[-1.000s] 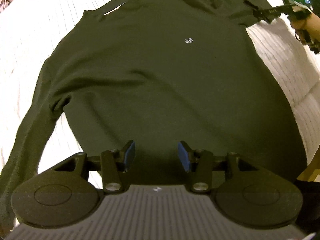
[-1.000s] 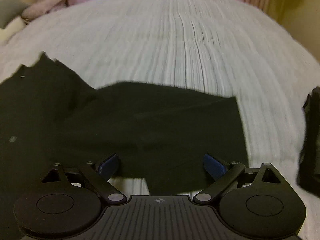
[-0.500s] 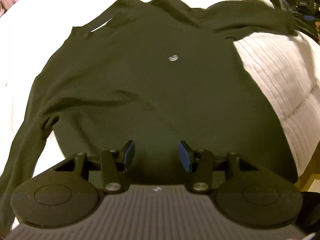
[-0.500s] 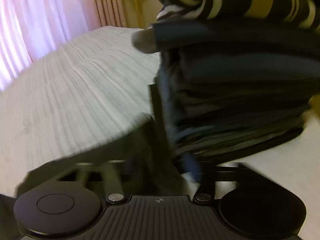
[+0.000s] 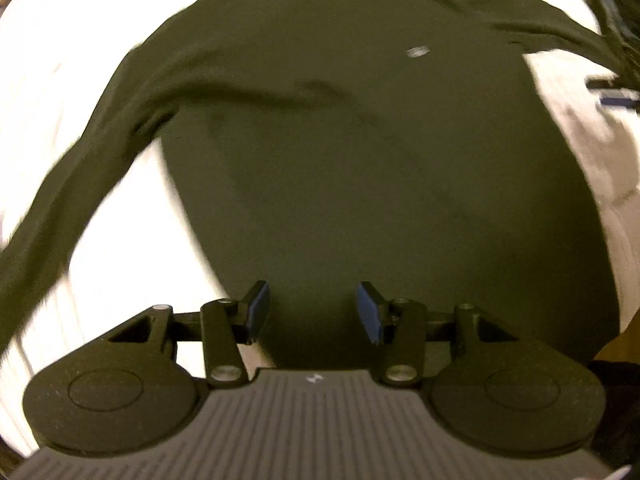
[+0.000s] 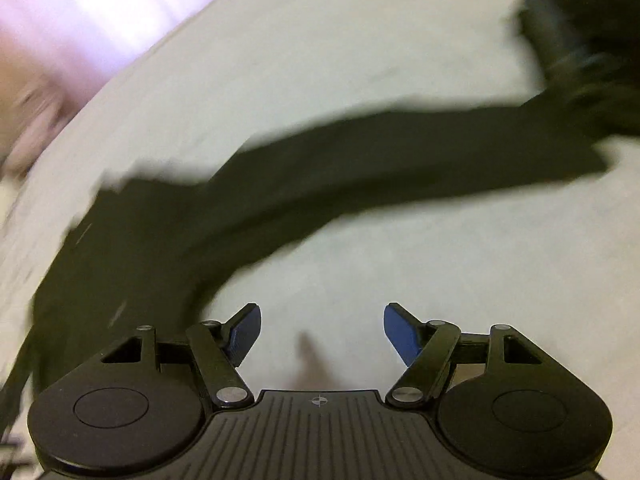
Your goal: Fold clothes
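Left wrist view, left to right. White ribbed bed cover (image 5: 60, 92) visible at left edge, bright and overexposed. Dark olive-green long-sleeved sweater (image 5: 360, 152) spread flat, front up, on the bed; one sleeve (image 5: 80, 184) running down toward lower left, slightly away from the body panel, with a wedge of white cover between. Small pale logo (image 5: 417, 52) noted on the chest, right of centre. Neckline at top of frame, label area just showing. Other sleeve (image 5: 532, 16) extended toward upper right, its end near a blurred dark pile of clothes (image 5: 616, 20) at the right edge. Left gripper (image 5: 313, 311) positioned over the sweater's hem region, blue-padded fingers (image 5: 258, 307) moderately parted, nothing held between them; contact with the fabric cannot be determined.

Right wrist view, left to right. Heavy motion blur throughout. Pinkish lit curtain area (image 6: 80, 12) at upper left. Same sweater's shoulder portion (image 6: 132, 248) at left, its sleeve (image 6: 400, 168) stretched across the white bed cover (image 6: 440, 264) to the right, cuff end lying beside the dark stack of clothes (image 6: 592, 40) at upper right; touching or merely adjacent cannot be told. Right gripper (image 6: 322, 334) over bare cover, blue pads (image 6: 400, 334) set wide apart, nothing in grasp, clear of the sleeve.
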`<state>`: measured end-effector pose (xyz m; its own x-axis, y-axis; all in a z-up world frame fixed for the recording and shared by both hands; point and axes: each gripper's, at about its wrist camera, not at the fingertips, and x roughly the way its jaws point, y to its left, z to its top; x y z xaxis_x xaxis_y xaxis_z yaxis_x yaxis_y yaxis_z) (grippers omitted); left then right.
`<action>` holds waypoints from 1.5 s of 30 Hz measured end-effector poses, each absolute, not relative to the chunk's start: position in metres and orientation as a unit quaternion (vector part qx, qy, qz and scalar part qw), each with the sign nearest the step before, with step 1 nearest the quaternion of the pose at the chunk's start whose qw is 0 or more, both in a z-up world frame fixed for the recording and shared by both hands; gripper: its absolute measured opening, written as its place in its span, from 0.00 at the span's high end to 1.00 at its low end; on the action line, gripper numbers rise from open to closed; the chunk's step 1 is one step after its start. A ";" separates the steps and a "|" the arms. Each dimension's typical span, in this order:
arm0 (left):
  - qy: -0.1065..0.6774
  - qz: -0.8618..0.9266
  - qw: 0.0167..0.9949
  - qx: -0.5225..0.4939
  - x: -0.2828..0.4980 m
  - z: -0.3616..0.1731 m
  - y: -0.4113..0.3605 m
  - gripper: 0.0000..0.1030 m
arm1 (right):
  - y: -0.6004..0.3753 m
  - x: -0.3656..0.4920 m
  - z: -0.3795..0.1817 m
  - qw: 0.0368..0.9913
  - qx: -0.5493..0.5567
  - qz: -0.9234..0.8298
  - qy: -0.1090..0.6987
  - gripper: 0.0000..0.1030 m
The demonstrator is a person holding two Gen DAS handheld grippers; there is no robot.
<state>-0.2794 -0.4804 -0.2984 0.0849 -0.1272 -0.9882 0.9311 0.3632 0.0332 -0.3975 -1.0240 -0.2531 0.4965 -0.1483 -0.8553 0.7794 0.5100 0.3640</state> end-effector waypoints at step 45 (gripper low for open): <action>0.556 -0.500 0.644 0.163 -0.286 -0.326 -0.310 0.58 | -0.794 -0.290 -0.249 0.807 0.324 -0.070 0.488 0.93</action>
